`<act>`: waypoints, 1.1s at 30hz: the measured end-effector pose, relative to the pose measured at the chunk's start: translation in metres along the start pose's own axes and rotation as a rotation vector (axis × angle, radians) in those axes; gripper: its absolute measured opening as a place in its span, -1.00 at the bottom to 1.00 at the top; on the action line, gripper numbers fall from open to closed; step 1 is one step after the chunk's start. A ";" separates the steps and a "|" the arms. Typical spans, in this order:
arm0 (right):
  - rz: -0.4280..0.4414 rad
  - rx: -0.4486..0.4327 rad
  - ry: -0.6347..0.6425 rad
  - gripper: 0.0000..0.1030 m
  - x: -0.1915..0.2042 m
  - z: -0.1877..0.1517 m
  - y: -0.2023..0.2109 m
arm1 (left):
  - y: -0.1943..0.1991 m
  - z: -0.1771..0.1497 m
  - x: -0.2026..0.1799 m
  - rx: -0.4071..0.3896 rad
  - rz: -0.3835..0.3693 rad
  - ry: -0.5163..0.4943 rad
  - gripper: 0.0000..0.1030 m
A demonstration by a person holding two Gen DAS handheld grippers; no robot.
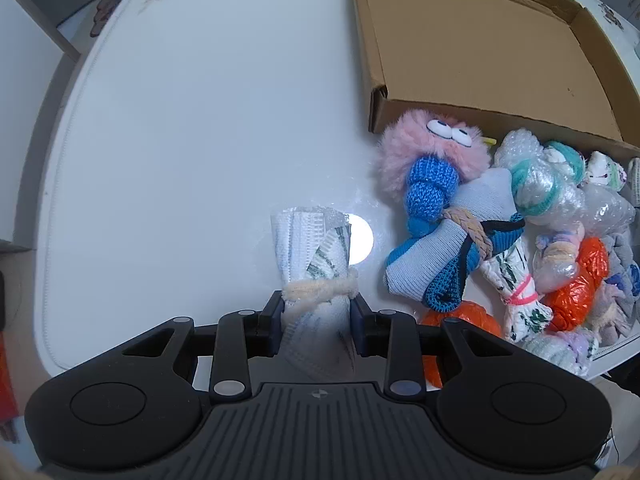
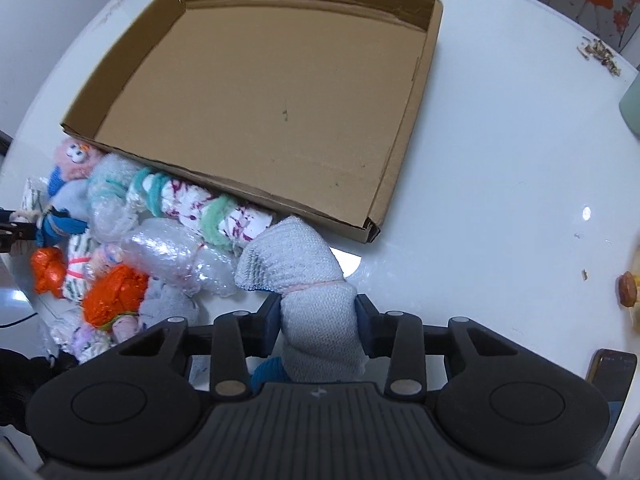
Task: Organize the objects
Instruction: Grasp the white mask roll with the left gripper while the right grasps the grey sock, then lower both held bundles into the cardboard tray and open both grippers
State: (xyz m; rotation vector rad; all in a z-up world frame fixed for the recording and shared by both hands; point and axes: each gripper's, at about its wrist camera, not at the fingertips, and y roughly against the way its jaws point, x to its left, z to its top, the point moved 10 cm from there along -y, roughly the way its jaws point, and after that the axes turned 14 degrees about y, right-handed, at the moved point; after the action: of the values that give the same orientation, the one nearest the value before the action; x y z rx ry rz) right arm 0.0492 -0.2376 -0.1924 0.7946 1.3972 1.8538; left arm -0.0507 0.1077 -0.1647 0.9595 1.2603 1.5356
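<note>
A: While my left gripper (image 1: 316,312) pinches the white rolled bundle (image 1: 312,256) left of the cardboard box (image 1: 480,52), what's unseen there?

B: My right gripper (image 2: 318,320) clamping a grey towel roll (image 2: 304,276) just below that box.

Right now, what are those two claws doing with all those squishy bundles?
A person is sorting rolled-up cloth bundles. The left claw is shut on a white rolled cloth tied with cream yarn. The right claw is shut on a grey towel roll at the edge of the pile of bundles. The cardboard box behind the pile has nothing in it yet.
</note>
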 end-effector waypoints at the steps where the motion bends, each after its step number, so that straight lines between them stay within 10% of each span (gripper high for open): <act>1: 0.002 -0.006 0.001 -0.31 -0.001 -0.002 0.003 | 0.004 0.002 0.003 -0.008 0.010 -0.003 -0.24; 9: -0.010 -0.175 -0.060 -0.31 -0.034 -0.003 0.069 | 0.088 0.065 -0.012 -0.274 -0.062 -0.028 -0.24; 16: 0.013 -0.390 -0.091 -0.31 -0.016 0.117 0.090 | 0.079 0.169 -0.126 -0.449 -0.132 -0.171 -0.24; 33: 0.044 -0.281 -0.141 -0.31 -0.006 0.232 -0.015 | -0.022 0.191 -0.150 -0.336 -0.220 -0.122 -0.24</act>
State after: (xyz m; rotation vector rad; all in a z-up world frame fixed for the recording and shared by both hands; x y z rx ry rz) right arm 0.2395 -0.1108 -0.1519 0.7989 1.0117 1.9328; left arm 0.1762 0.0203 -0.1561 0.6628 0.9497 1.4344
